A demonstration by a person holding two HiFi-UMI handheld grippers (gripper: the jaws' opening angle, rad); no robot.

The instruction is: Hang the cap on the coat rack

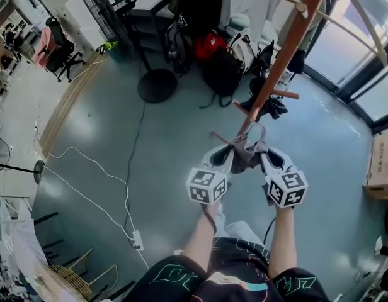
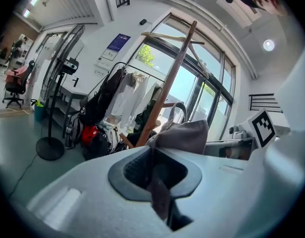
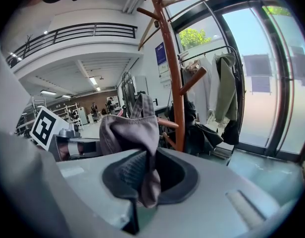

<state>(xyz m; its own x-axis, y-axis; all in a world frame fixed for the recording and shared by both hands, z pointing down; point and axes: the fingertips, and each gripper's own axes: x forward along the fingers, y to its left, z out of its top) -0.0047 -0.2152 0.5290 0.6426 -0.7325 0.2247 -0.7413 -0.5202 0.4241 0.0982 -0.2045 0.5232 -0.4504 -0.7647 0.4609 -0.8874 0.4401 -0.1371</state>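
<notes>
The cap point(image 1: 247, 151) is held between the two claws and is not yet hung, as far as can be judged. The left claw point(image 1: 227, 156) is clamped on one edge of the cap, a fold of grey cloth being pinched between its jaws and hanging down below them in the left gripper view. The right claw point(image 1: 266, 156) is clamped on the opposite edge, with cloth likewise bunched between its jaws. The body of the cap point(image 2: 184, 135) is seen just ahead of and above the left jaws, and just ahead of and above the right jaws point(image 3: 130, 130), with its strap loop standing up on top. The rack point(image 1: 287, 52) rises directly beyond both claws, its pole just behind the cap, and a low peg point(image 3: 168, 123) shows just past the cap on the pole side. Whether the cap touches pole or peg cannot be told. The lifting and carrying appear done; what is left, by this reading, is for the loop or crown to be slipped over a peg and both grips to be let go.
</notes>
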